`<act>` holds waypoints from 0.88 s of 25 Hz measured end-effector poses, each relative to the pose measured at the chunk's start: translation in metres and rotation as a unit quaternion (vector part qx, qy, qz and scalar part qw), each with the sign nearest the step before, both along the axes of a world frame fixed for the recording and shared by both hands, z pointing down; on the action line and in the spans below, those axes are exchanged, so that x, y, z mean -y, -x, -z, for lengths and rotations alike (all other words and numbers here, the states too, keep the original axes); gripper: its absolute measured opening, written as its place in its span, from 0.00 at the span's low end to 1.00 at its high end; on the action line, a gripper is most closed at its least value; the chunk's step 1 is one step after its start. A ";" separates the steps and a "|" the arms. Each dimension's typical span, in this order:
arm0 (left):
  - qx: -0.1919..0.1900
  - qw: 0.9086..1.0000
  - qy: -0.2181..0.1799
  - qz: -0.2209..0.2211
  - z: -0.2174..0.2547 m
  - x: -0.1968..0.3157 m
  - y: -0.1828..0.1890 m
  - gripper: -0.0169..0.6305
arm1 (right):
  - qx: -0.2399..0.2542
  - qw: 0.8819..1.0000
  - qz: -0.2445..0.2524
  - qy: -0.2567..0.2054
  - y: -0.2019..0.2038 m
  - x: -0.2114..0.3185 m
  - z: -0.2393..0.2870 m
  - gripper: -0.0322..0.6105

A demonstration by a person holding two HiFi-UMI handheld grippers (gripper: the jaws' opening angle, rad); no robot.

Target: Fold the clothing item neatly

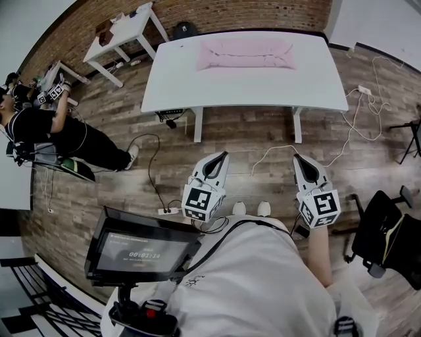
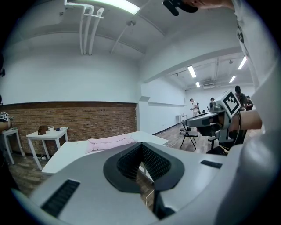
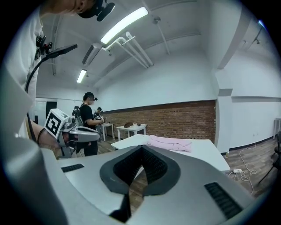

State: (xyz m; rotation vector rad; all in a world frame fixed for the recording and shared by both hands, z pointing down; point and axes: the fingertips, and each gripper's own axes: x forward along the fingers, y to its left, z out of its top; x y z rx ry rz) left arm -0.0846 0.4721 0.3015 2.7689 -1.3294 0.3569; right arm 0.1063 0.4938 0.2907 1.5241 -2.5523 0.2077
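Shirt print (image 1: 193, 281), screen timer (image 1: 145, 255): illegible

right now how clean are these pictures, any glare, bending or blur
Head view: strong fisheye, so the white table's edges bow; the light is even, and the pink garment is soft in detail. Left gripper view: the ceiling light is blown out and the corners are dark. Right gripper view: the light strip glares; the pink garment is small but clear.

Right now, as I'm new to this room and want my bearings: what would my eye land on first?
A pink garment lies on the white table ahead, toward its far edge. Nearer, the left gripper and right gripper point toward it, both shut and empty. A person in black sits at the left.
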 end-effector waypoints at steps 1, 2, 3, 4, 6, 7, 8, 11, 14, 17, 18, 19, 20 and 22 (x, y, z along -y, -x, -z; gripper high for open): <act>0.000 1.000 0.000 -0.001 -0.002 0.000 0.000 0.03 | 0.000 1.000 -0.004 -0.001 -0.001 0.000 -0.001 0.05; -0.001 1.000 0.000 -0.001 -0.003 -0.001 0.001 0.03 | -0.001 1.000 -0.007 -0.001 -0.001 -0.001 -0.003 0.05; -0.002 1.000 0.000 -0.002 -0.004 -0.001 0.002 0.03 | -0.002 1.000 -0.010 0.000 -0.001 -0.001 -0.003 0.05; -0.003 1.000 0.000 -0.002 -0.005 -0.001 0.003 0.03 | -0.003 1.000 -0.013 0.000 -0.001 -0.002 -0.003 0.05; -0.005 1.000 0.000 -0.005 -0.005 -0.001 0.004 0.03 | -0.004 1.000 -0.019 0.000 -0.001 -0.003 -0.002 0.05; -0.005 1.000 -0.001 -0.006 -0.004 0.000 0.004 0.03 | -0.004 1.000 -0.021 -0.001 -0.001 -0.004 -0.001 0.05; -0.005 1.000 -0.002 -0.008 -0.004 0.000 0.004 0.03 | -0.004 1.000 -0.023 -0.002 -0.001 -0.005 -0.001 0.05; -0.006 1.000 -0.004 -0.010 -0.005 0.000 0.004 0.03 | -0.006 1.000 -0.025 -0.003 0.000 -0.006 -0.001 0.05; -0.008 1.000 -0.006 -0.011 -0.007 0.001 0.004 0.03 | -0.007 1.000 -0.027 -0.006 -0.001 -0.006 -0.001 0.05; -0.006 1.000 -0.009 -0.012 -0.010 0.002 0.001 0.03 | -0.007 1.000 -0.029 -0.010 -0.005 -0.006 -0.003 0.05; -0.005 1.000 -0.009 -0.011 -0.011 0.002 0.001 0.03 | -0.007 0.999 -0.029 -0.011 -0.005 -0.005 -0.004 0.05; -0.005 1.000 -0.009 -0.011 -0.012 0.002 0.001 0.03 | -0.007 0.999 -0.029 -0.012 -0.005 -0.006 -0.005 0.05; -0.005 1.000 -0.009 -0.010 -0.013 0.002 0.002 0.03 | -0.007 0.999 -0.029 -0.012 -0.005 -0.006 -0.005 0.05; -0.004 1.000 -0.009 -0.010 -0.014 0.002 0.002 0.03 | -0.008 1.000 -0.028 -0.011 -0.005 -0.007 -0.007 0.05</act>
